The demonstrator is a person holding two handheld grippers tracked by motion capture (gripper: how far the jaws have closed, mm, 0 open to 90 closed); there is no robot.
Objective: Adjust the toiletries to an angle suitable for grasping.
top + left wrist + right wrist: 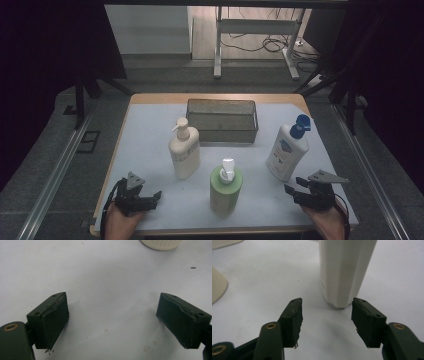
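Closest to the person, two hands come in at the near edge of the table. The left gripper (156, 196) sits low at the near left, and its tongs are spread wide with nothing between them — the left gripper view (112, 322) shows just bare white table there. The right gripper (293, 185) sits at the near right. Its tongs are partly open and hold nothing. In the right gripper view (327, 320) the bottom of the white bottle with the blue pump (345, 270) stands just past the tips, not touching them.

A bit farther in, the green bottle (225, 188) stands upright in the middle, between the two grippers. Its pump top is white.

Behind it to the left stands the cream bottle (184, 152), also upright. Its round base peeks in at the top of the left gripper view (161, 243).

To the right, the white bottle with the blue pump (287, 151) stands close to the right gripper and leans a little.

Farthest back is the grey mesh basket (222, 133) — it sits near the far edge of the white table (145, 145), behind the bottles.
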